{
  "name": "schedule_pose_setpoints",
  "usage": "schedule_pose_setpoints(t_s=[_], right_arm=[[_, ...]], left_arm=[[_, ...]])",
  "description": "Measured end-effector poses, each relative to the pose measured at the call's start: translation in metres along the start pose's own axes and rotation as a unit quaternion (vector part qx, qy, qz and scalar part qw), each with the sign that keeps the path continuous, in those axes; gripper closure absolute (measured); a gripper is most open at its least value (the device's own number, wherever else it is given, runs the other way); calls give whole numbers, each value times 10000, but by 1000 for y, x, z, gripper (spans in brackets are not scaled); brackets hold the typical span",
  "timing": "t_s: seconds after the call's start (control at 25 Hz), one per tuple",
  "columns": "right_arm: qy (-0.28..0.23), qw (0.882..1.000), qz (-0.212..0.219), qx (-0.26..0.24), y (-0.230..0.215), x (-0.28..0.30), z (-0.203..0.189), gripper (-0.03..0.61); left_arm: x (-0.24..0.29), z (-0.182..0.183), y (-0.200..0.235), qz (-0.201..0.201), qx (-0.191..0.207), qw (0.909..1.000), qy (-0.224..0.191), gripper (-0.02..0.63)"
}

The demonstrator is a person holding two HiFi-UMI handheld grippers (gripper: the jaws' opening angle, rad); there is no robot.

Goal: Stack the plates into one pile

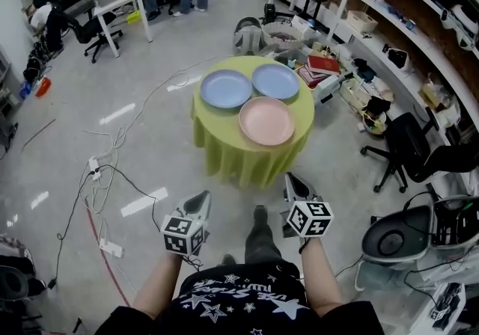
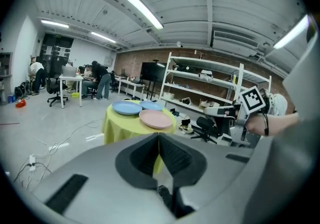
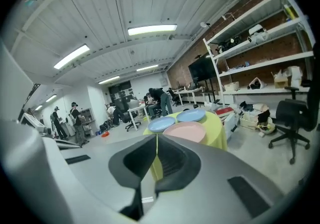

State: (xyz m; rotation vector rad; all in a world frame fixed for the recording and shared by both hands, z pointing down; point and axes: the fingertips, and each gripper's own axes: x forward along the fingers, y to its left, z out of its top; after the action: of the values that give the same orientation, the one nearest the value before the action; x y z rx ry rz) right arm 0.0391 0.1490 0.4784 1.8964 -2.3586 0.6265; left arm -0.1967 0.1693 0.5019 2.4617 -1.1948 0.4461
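The near blue plate (image 2: 125, 108) partly hides the far blue plate (image 2: 152, 104); cloth (image 2: 114, 127) hides the table's legs.

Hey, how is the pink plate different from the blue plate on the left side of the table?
Colour: the pink plate is pale pink, the left blue plate is light blue.
Place: the pink plate lies nearest the person, by the table's front edge; the left blue plate lies farther back and to the left.
Shared: both are round, shallow and empty, and lie flat on the yellow-green tablecloth, not stacked.
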Motion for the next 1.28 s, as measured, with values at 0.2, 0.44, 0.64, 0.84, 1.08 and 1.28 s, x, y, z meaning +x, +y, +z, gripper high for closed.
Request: schedule_pose_setpoints(t_s=[0.2,0.44,0.64,0.84,1.08,1.28], right_arm=[[-28,9999,99,-109,-23,34,24,561],[59,10000,65,-47,-71,73,44,561],[86,9999,101,-5,-105,106,64,561],[154,9997,151,122,-141,139,80,561],[367,9989,216,185,-181,177,86,561],[563,9978,222,262,-210,211,86,561]], left_arm=[[33,32,25,269,-72,9995,-136,595],[85,59,27,307,-81,9994,-129,594],[127,74,21,289,-125,9995,-24,594],[165,93,21,373,-159,9992,28,594],[207,106,25,529,-182,9984,116,595],[236,117,35,689,-248,9972,154,595]])
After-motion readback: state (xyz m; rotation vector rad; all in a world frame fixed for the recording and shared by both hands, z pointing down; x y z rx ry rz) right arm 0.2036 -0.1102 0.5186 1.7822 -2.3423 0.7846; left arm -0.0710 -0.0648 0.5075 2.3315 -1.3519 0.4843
